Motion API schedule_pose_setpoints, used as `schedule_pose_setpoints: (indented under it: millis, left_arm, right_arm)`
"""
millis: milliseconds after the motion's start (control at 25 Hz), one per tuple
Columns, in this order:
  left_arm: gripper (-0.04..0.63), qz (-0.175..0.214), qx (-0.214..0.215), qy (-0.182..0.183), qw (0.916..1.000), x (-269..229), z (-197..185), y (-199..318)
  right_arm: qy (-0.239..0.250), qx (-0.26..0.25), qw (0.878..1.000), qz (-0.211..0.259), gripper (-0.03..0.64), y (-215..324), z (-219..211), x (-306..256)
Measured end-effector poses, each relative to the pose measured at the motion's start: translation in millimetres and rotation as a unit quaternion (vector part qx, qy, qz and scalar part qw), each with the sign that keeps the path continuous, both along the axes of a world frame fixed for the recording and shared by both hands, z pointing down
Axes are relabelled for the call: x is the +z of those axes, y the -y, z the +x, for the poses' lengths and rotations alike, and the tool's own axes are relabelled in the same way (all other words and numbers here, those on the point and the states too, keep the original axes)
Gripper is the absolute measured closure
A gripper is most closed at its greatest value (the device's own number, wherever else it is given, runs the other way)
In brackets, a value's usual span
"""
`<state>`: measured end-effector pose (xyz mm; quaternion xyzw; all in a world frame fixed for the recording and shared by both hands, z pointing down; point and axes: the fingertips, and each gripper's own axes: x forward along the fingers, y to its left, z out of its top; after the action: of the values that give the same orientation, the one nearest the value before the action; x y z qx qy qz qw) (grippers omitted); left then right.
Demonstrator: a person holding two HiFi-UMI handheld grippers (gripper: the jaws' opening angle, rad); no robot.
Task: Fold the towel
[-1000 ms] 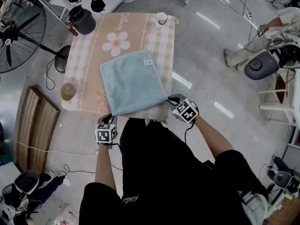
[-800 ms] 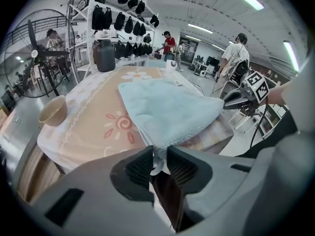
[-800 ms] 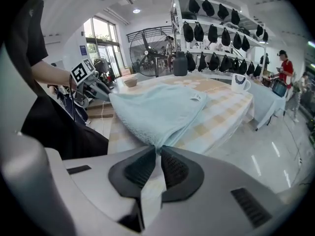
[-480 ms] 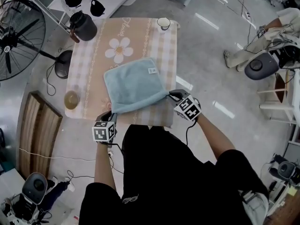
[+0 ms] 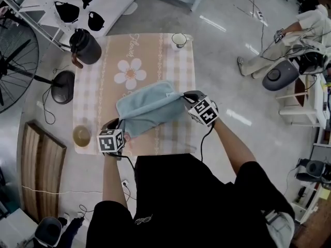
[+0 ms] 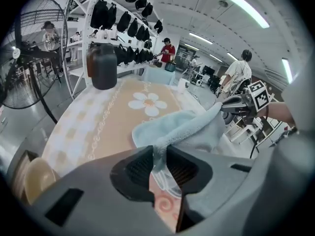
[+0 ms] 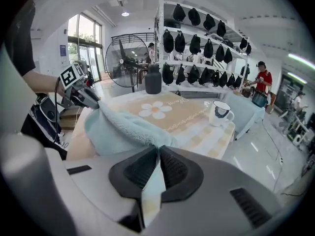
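Towel [image 5: 150,105]: mid table [image 5: 176,136], near edge lifted. Left hand-held gripper [image 5: 120,124], right hand-held gripper [image 5: 184,97]: each pinching near corner. I'd carry both level, taut, to far corners; align edges before release.

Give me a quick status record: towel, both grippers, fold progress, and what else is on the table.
towel: light blue, near edge raised off the table, far part lying flat
left gripper: shut on towel's near left corner
right gripper: shut on towel's near right corner
fold: not yet laid down
also on table: mug far right, dark jug far left, bowl near left
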<state>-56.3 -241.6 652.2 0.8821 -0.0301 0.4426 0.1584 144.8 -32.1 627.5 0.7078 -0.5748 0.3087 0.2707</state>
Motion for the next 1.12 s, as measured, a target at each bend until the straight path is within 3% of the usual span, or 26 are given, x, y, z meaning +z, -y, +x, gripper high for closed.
schedule_pose_setpoints:
  millis: [640, 960, 1120]
  left_arm:
    - [0.506, -0.014, 0.015, 0.0, 0.9998, 20, 54, 62]
    - [0.506, -0.004, -0.009, 0.002, 0.9999, 21, 53, 62]
    - [0.457, 0.007, -0.037, -0.008, 0.9993, 17, 51, 60]
  right_arm:
    - [-0.012, 0.041, 0.998, -0.047, 0.589, 64, 53, 17]
    - [-0.002, 0.025, 0.999, -0.037, 0.588, 70, 55, 19]
    - [0.004, 0.008, 1.0, -0.012, 0.523, 68, 54, 17]
